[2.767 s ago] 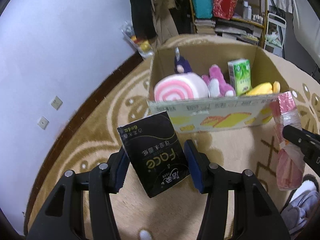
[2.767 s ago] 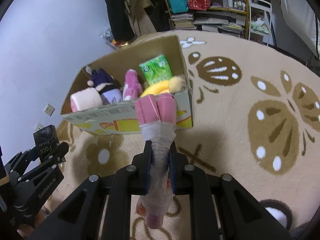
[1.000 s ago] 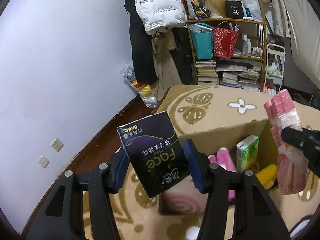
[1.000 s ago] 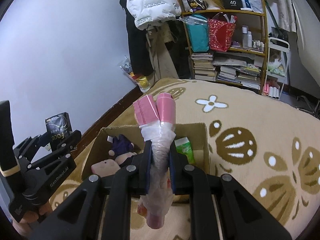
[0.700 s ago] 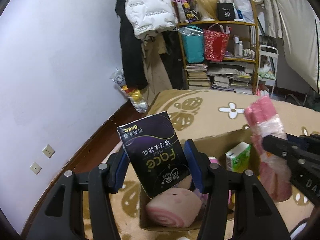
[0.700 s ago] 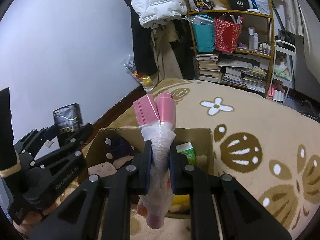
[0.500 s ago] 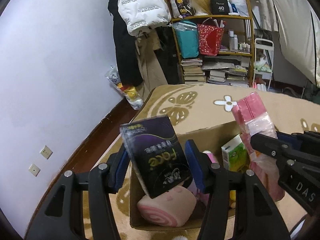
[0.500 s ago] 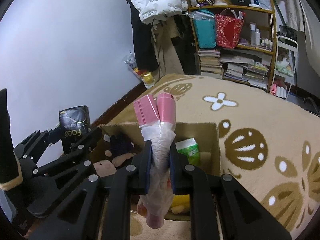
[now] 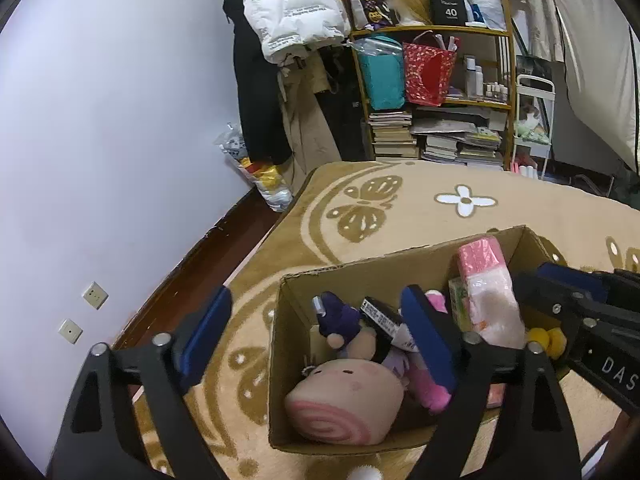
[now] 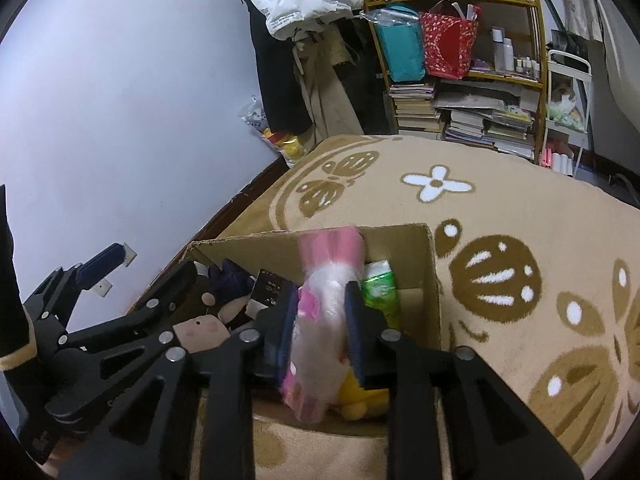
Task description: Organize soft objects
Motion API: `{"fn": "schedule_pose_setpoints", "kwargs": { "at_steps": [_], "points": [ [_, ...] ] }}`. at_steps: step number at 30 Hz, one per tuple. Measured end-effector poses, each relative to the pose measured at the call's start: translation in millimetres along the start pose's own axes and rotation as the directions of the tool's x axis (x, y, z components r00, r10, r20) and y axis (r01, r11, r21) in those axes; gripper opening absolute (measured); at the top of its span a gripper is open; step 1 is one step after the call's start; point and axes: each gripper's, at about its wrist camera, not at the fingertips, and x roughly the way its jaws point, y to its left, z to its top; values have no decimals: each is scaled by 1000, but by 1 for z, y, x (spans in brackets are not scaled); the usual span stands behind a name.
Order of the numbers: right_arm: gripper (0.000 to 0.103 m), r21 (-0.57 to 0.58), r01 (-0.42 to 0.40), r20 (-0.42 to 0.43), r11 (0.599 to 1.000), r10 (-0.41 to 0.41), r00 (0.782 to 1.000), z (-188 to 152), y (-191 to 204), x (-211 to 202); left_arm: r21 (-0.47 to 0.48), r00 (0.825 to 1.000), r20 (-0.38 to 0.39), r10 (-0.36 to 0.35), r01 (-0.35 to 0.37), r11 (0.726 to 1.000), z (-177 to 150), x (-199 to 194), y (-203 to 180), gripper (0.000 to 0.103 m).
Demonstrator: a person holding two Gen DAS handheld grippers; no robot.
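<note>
An open cardboard box [image 9: 360,276] stands on the patterned carpet, holding a pink swirl roll plush [image 9: 344,404], a purple doll [image 9: 340,316], a green tissue pack [image 10: 380,288] and a yellow plush [image 10: 360,396]. My left gripper [image 9: 315,294] hovers over the box's left end, its jaws opening wide with nothing between them. The black tissue pack [image 9: 380,316] lies inside on the doll. Over the right end, my right gripper [image 10: 323,292] has its jaws opening. The pink plastic-wrapped pack [image 10: 328,276] is blurred and is sliding down between them into the box.
A shelf [image 9: 432,80] with books, a teal bag and a red bag stands at the back beside hanging jackets [image 9: 292,4]. A plastic bag [image 9: 260,176] leans against the lilac wall on the left. Carpet [image 10: 500,208] spreads behind and right of the box.
The left jaws have spread wide and the black tissue pack has fallen into the box. The right jaws have parted a little and the pink pack has slid lower between them.
</note>
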Motion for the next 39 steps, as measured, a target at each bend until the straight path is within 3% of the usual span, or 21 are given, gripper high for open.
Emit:
{"fn": "schedule_pose_setpoints", "kwargs": {
  "at_steps": [2, 4, 7, 15, 22, 30, 39],
  "points": [
    [34, -18, 23, 8, 1000, -23, 1000, 0, 2, -4, -9, 1000, 8, 11, -11, 1000, -1, -3, 3, 103],
    [51, -30, 25, 10, 999, -25, 1000, 0, 4, -7, -9, 1000, 19, 22, -22, 1000, -2, -6, 7, 103],
    [68, -38, 38, 22, 999, -37, 999, 0, 5, -14, -9, 999, 8, 37, -37, 999, -4, -7, 11, 103],
    [103, -59, 49, 70, 997, -45, 997, 1, 13, -40, -92, 1000, -3, 24, -24, 995, -5, -26, 37, 103],
    [103, -62, 43, 80, 997, -38, 996, 2, 21, -61, -101, 995, 28, 92, -89, 991, -9, -61, 58, 103],
    [103, -77, 58, 156, 995, -45, 987, -3, 28, -112, -166, 986, 127, 110, -88, 982, -13, -114, 74, 103],
    [103, -102, 60, 224, 993, -36, 974, -15, 36, -159, -158, 974, 204, 101, -69, 985, -21, -171, 83, 103]
  ]
}}
